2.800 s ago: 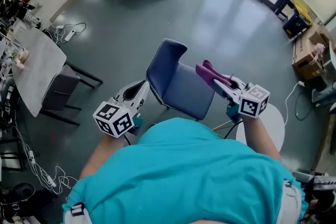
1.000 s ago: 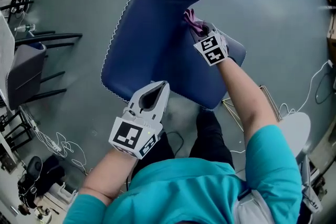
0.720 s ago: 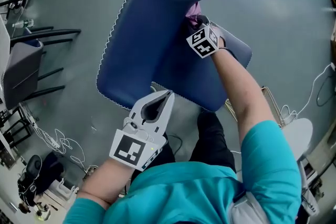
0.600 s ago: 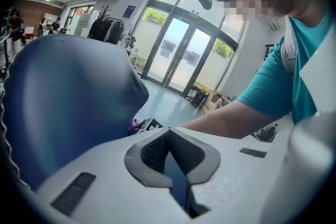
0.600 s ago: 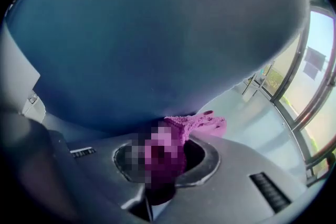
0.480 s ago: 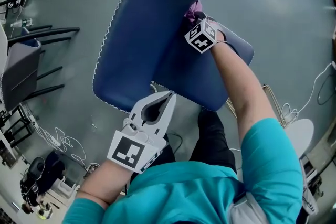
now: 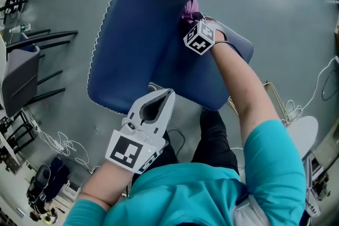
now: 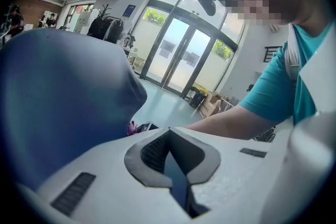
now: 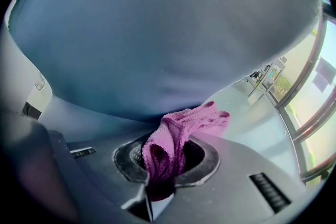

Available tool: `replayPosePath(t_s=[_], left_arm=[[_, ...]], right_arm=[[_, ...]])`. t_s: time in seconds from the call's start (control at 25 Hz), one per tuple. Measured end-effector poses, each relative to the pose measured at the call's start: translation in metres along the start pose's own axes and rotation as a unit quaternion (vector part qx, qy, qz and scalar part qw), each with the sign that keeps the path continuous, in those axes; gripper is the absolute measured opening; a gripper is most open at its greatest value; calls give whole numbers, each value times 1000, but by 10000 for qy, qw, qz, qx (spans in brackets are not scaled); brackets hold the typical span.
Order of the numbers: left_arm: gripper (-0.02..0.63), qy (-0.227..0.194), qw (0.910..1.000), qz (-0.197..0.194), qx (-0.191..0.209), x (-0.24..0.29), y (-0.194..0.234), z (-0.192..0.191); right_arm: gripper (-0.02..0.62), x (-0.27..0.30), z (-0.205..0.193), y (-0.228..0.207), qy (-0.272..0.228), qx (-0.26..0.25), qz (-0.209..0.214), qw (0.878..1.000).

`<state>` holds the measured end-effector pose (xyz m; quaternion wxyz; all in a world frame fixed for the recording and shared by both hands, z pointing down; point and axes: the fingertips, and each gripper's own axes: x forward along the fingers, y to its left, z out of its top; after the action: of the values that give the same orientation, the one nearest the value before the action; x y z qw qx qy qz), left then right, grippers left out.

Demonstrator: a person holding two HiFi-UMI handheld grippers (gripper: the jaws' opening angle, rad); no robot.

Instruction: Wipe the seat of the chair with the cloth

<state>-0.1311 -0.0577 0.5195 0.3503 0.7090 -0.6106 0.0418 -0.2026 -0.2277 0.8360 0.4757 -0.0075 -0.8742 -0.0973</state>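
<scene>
The cloth (image 7: 189, 7) is a magenta wad of looped terry, folded over on itself and clamped firmly in the right gripper (image 7: 192, 18), whose jaws pinch its middle so that a rounded lobe sticks out ahead of the tips. It sits deep in the chair (image 7: 139, 39), at the crease where the seat (image 7: 193, 79) meets the backrest (image 7: 143, 24), near the backrest's right edge; in the right gripper view the cloth (image 9: 181, 131) rises from the right gripper (image 9: 167, 162) toward that curved blue wall. The chair is smooth, matte, dark blue upholstery, gently dished, with a white zigzag stitch along its rims. The left gripper (image 7: 163, 98) hangs at the seat's near stitched edge, its jaws closed together on nothing, as the left gripper (image 8: 169, 131) view shows; contact with the seat cannot be told. Most of the seat lies bare between the two grippers. Around it spreads glossy grey floor (image 7: 275, 13), open beyond and to the right, with a second chair (image 7: 18, 79) and cables (image 7: 58, 143) to the left.
</scene>
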Motion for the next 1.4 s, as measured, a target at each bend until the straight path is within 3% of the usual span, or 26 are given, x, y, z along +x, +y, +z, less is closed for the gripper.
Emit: replayPosePath(t_s=[0.88, 1.4], left_arm=[[-14, -10, 9997, -208, -107, 16, -20, 7], [-12, 94, 9996, 33, 275, 24, -15, 6]], right_arm=[[55, -31, -53, 3, 219, 89, 46, 9997], [55, -52, -88, 3, 232, 247, 63, 9994]])
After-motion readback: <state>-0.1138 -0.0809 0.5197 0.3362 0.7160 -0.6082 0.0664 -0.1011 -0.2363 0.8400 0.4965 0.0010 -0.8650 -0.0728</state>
